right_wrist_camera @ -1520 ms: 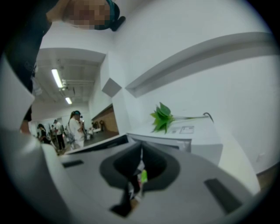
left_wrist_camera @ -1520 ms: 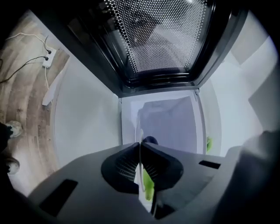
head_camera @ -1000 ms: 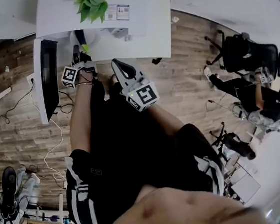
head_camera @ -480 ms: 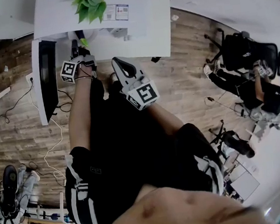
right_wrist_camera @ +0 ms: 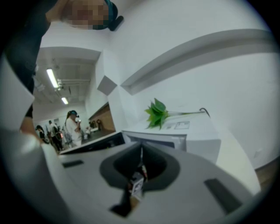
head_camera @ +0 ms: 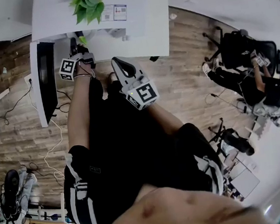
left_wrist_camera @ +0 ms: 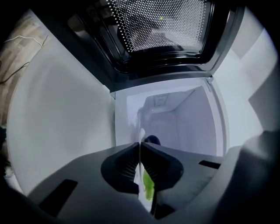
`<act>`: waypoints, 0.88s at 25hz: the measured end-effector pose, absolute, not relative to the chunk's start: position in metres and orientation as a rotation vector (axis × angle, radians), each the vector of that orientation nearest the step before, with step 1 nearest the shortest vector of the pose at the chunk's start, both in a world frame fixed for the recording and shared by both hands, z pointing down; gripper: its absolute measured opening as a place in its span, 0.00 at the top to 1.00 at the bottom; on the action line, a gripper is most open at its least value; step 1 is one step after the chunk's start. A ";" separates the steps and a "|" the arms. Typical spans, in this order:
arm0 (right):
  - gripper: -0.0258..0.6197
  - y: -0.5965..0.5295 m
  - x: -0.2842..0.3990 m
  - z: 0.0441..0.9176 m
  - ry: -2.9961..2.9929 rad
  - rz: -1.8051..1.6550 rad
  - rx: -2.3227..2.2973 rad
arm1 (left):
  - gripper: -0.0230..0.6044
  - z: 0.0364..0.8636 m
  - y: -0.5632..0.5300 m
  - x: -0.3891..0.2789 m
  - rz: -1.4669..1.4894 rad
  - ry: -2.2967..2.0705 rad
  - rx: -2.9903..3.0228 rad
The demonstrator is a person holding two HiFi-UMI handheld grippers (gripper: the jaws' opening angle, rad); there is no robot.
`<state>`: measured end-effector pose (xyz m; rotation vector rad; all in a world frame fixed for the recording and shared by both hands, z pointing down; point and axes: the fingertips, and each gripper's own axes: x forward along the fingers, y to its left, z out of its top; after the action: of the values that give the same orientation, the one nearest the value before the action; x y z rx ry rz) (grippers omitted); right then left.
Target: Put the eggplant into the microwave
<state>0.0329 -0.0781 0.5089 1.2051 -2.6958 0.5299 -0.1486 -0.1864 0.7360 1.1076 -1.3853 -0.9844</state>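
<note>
Gripping the eggplant by its green stem end in the left gripper, jaws pressed together on it, dark body poking just past the tips. Held at the mouth of the white microwave, door swung open. Right gripper back near the body, jaws closed together, empty. 1 green plant atop the microwave.
</note>
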 end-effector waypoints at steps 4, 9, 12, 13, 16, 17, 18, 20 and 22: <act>0.91 -0.079 0.032 0.508 -2.697 0.531 1.208 | 0.90 0.736 -0.189 -0.150 -0.980 -1.389 1.110; 0.91 -0.080 0.032 0.509 -2.693 0.532 1.208 | 0.90 0.736 -0.194 -0.150 -0.974 -1.388 1.113; 0.91 -0.079 0.032 0.508 -2.689 0.532 1.208 | 0.90 0.735 -0.195 -0.151 -0.966 -1.392 1.117; 0.91 -0.079 0.032 0.508 -2.689 0.533 1.209 | 0.90 0.735 -0.195 -0.151 -0.960 -1.394 1.119; 0.91 -0.078 0.032 0.509 -2.688 0.535 1.213 | 0.89 0.736 -0.197 -0.150 -0.944 -1.392 1.123; 0.91 -0.077 0.032 0.509 -2.687 0.536 1.214 | 0.89 0.736 -0.198 -0.149 -0.943 -1.387 1.123; 0.91 -0.077 0.033 0.509 -2.686 0.536 1.215 | 0.89 0.736 -0.199 -0.149 -0.944 -1.381 1.122; 0.91 -0.076 0.033 0.509 -2.688 0.535 1.217 | 0.89 0.737 -0.200 -0.148 -0.948 -1.375 1.119; 0.91 -0.075 0.033 0.509 -2.691 0.534 1.216 | 0.89 0.737 -0.199 -0.148 -0.952 -1.372 1.111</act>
<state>0.0332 -0.0755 0.5086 1.2160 -2.6906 0.5336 -0.1483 -0.1992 0.7372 1.1113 -1.3722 -0.9520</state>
